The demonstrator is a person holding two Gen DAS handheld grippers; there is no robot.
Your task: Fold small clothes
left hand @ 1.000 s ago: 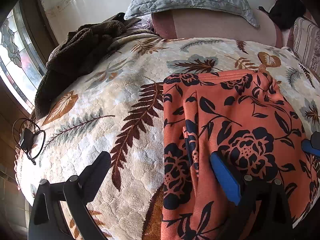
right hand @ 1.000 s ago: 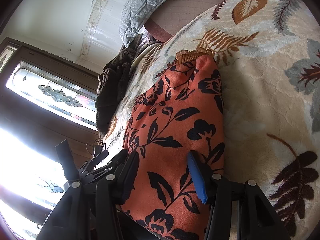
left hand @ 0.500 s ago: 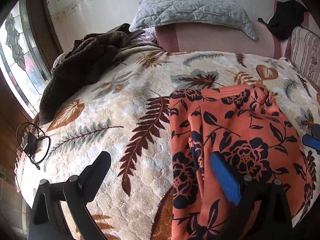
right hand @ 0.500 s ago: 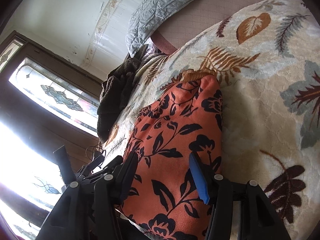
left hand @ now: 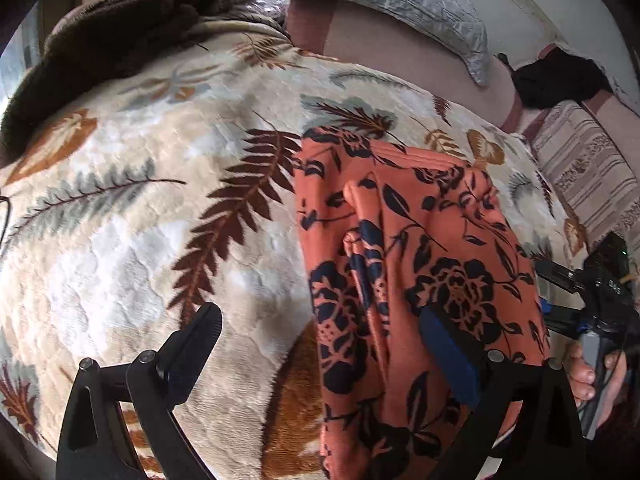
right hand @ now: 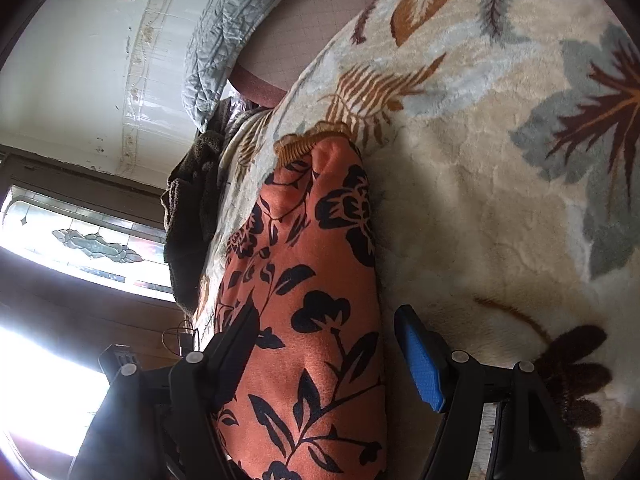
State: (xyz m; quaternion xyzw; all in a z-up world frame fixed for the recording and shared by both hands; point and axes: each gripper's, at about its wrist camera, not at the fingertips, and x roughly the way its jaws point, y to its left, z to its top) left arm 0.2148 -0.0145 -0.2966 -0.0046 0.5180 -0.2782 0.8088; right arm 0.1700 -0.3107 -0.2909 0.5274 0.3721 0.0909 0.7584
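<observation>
Fold laid, both letting go: right gripper [right hand: 326, 354] is opening astride the garment [right hand: 316, 320]; left gripper [left hand: 320, 354] is spread wide, seemingly clear. Next, regrasp the near end.

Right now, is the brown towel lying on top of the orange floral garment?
No, the brown towel lies far across the blanket, apart from the garment.

Orange floral garment [left hand: 420, 264] near end cut off below.
</observation>
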